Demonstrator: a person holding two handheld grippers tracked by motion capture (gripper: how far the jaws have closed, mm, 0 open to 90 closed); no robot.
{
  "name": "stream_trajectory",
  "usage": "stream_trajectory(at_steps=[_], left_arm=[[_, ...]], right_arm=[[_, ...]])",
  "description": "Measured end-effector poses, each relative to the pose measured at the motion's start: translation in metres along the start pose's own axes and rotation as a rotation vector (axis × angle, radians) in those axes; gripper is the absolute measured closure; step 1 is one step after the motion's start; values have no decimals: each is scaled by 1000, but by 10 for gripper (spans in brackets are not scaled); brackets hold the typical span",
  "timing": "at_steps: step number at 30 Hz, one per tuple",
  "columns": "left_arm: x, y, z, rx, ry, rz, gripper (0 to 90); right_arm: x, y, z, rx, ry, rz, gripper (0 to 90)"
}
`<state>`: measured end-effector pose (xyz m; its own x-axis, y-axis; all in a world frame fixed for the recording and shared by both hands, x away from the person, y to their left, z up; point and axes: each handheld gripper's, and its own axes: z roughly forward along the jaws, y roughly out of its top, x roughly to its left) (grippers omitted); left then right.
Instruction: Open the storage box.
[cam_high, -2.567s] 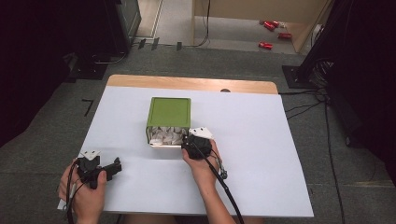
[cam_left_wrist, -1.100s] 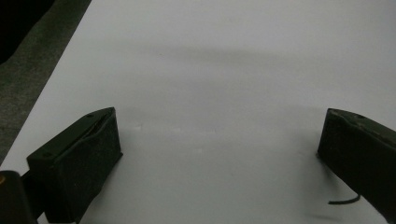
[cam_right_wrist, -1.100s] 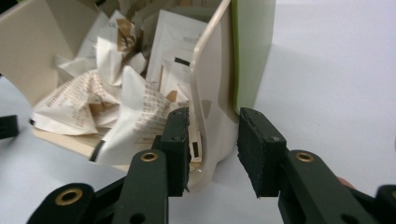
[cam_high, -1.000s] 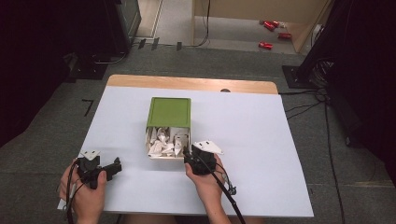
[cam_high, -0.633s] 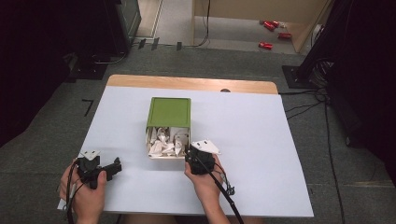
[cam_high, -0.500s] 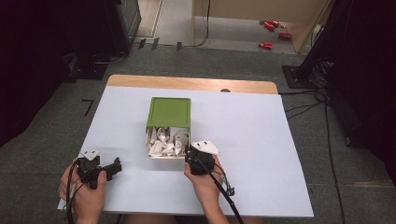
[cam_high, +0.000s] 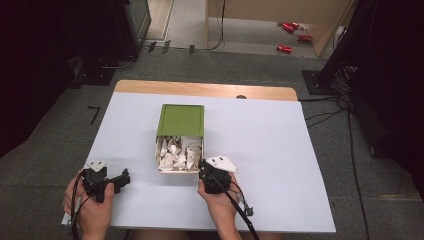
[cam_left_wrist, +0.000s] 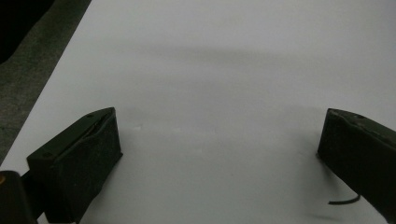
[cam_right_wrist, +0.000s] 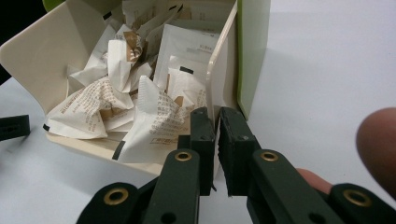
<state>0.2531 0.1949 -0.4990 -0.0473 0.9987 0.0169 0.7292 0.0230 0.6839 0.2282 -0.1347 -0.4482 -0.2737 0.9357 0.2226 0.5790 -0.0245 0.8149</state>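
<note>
Right gripper view: right hand-held gripper has just closed, pinching the box's thin cardboard flap. Light, bendy; I'd grip near the fold. Left hand-held gripper open, empty.

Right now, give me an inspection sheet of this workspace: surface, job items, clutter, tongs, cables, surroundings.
Surface: white table top, wooden strip at the far edge.
Job's things: green box with its cream inner tray slid out toward the person, full of crumpled white packets.
Clutter: nothing seen on the table.
Tongs: right tongs shut on the tray's right side wall, having just closed; left tongs open over bare table.
Cables: one cable trails from the right tongs; more on the floor at right.
Surroundings: grey carpet, dark stands, red items far back.
</note>
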Motion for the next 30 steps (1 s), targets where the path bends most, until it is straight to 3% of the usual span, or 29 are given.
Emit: stream_trajectory(at_steps=[30], left_arm=[[0,0,0,-1,0,0,0]], right_arm=[[13,-22,-27,-10,20,0,894]])
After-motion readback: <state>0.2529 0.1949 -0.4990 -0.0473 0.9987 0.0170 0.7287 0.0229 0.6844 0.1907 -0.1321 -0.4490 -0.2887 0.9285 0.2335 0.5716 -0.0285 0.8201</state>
